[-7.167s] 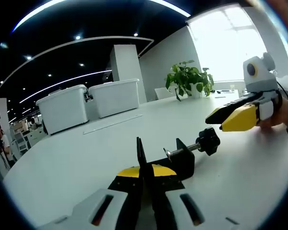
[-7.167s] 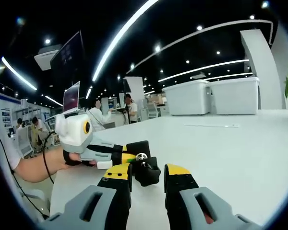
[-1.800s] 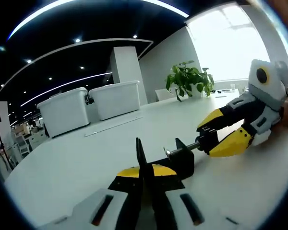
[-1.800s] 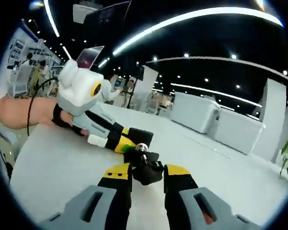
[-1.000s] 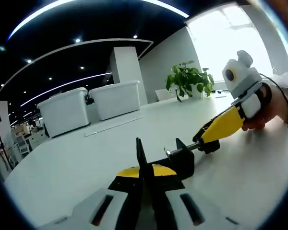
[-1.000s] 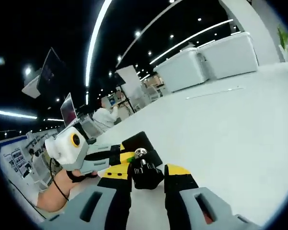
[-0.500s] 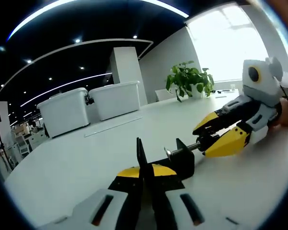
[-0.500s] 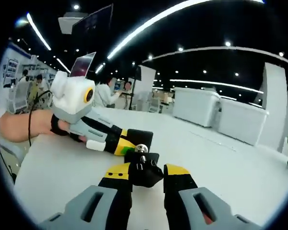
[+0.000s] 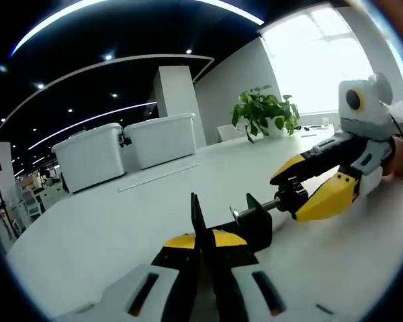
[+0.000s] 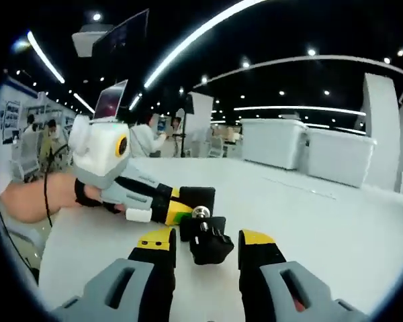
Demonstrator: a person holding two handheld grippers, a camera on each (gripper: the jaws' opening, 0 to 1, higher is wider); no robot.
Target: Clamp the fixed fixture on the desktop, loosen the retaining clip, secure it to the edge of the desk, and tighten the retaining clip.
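Note:
A black screw clamp [image 9: 252,225] lies on the white desk [image 9: 107,228]. My left gripper [image 9: 200,235] is shut on its upright flat plate. The threaded screw [image 9: 255,210] runs right to a black knob [image 9: 292,194], which sits between the yellow jaws of my right gripper [image 9: 289,191]. In the right gripper view the knob [image 10: 211,245] lies between the jaws of the right gripper [image 10: 207,240] with a small gap on each side, so the gripper stands open. Behind the knob, the left gripper [image 10: 164,201] holds the clamp body [image 10: 196,198].
Two white lidded bins [image 9: 124,144] and a potted plant [image 9: 265,111] stand at the desk's far side, and a thin strip [image 9: 158,174] lies flat before the bins. A hand [image 10: 27,201] holds the left gripper near the desk edge. People and screens fill the background.
The right gripper's jaws have spread slightly off the knob since half a second ago, after rolling back and forth around it. The left gripper and the clamp have stayed still.

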